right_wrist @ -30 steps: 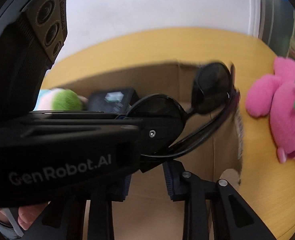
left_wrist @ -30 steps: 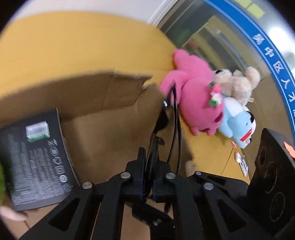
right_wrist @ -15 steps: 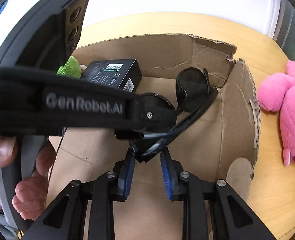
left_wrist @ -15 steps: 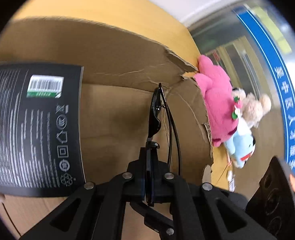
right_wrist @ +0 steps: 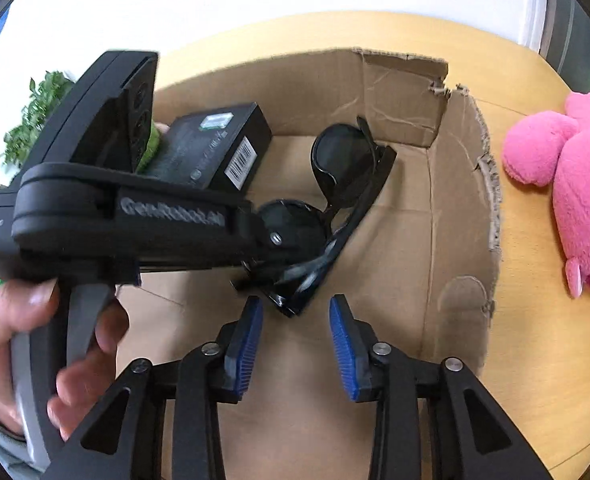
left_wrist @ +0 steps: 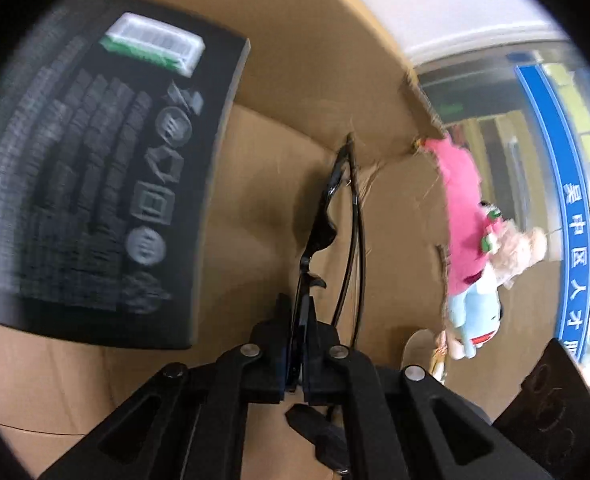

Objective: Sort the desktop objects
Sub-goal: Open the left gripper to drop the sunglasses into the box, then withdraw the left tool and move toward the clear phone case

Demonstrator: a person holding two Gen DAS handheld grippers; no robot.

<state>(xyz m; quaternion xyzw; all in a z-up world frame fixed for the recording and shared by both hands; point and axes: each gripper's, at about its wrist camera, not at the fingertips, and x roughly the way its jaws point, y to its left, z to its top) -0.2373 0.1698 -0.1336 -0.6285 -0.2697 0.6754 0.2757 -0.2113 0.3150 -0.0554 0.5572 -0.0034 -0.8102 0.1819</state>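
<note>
A round yellow wooden table point(right_wrist: 535, 360) is standing by a white wall point(right_wrist: 215, 0). On the table an open brown cardboard box point(right_wrist: 407, 92) with a torn right wall is sitting. Past the table's right edge, glass with a blue sign strip point(left_wrist: 575, 216) is showing in the left wrist view only.

In the right wrist view, going left to right: a green leafy plant point(right_wrist: 35, 120) is standing by the wall, then a hand point(right_wrist: 35, 340) is holding the left gripper point(right_wrist: 263, 248). Its fingers are pinching one lens of the black plastic sunglasses point(right_wrist: 343, 160), which are hanging inside the box near its back wall. A black printed carton point(right_wrist: 215, 140) is lying in the box's back left corner. The right gripper point(right_wrist: 295, 336) is hovering just below the sunglasses with its blue pads point(right_wrist: 247, 340) spread apart, holding nothing. A pink plush toy point(right_wrist: 575, 184) is lying on the table outside the box's right wall.

The left wrist view is showing the left gripper's fingers point(left_wrist: 271, 344) pressed together on the sunglasses edge-on, and a light blue plush toy point(left_wrist: 475, 308) and a beige plush toy point(left_wrist: 523, 248) beside the pink one.
</note>
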